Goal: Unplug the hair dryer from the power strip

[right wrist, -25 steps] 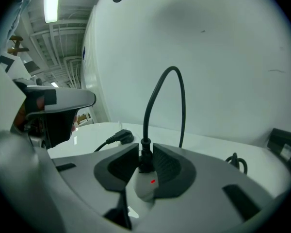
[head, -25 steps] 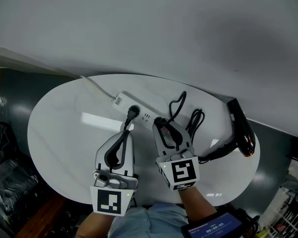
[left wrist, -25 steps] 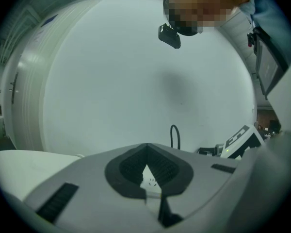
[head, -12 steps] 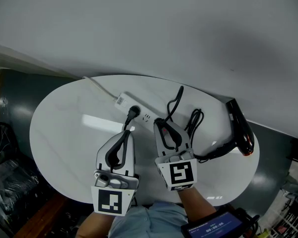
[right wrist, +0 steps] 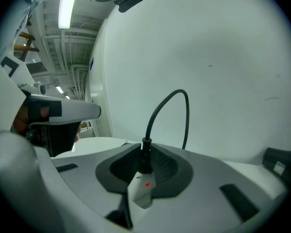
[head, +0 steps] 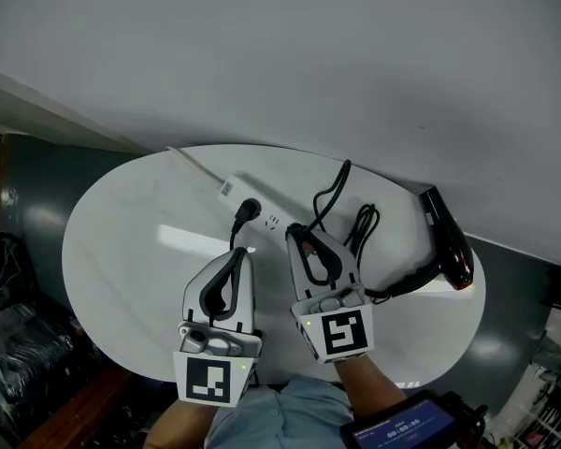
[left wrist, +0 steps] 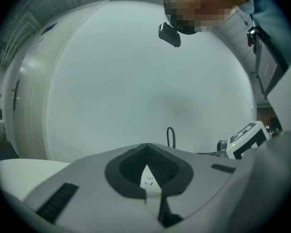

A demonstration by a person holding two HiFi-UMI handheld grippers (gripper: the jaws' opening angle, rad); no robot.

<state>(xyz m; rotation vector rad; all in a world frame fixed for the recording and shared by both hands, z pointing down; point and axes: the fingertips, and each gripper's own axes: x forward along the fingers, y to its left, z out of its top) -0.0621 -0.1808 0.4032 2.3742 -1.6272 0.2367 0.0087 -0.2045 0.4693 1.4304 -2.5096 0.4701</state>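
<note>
Right tongs [head: 299, 236], in the head view, sits at the near-right end of the power strip [head: 273, 219], its jaws drawn in around the hair dryer's plug [head: 303, 228]. They stood wider a second ago and have just been closing. The cord [head: 335, 183] loops slightly higher than before, so the pull looks begun. Left tongs [head: 238, 251] hovers just short of the strip, beside a second black plug [head: 249, 210]. The hair dryer [head: 449, 241] lies at the right edge of the worktop [head: 122, 251], well apart from the strip.

Left gripper view: the jaw tips are together and grip nothing. A socket face shows through the gap behind them.

Right gripper view: the pads clamp the plug's black neck. Whether its pins have left the socket I cannot tell.
</note>
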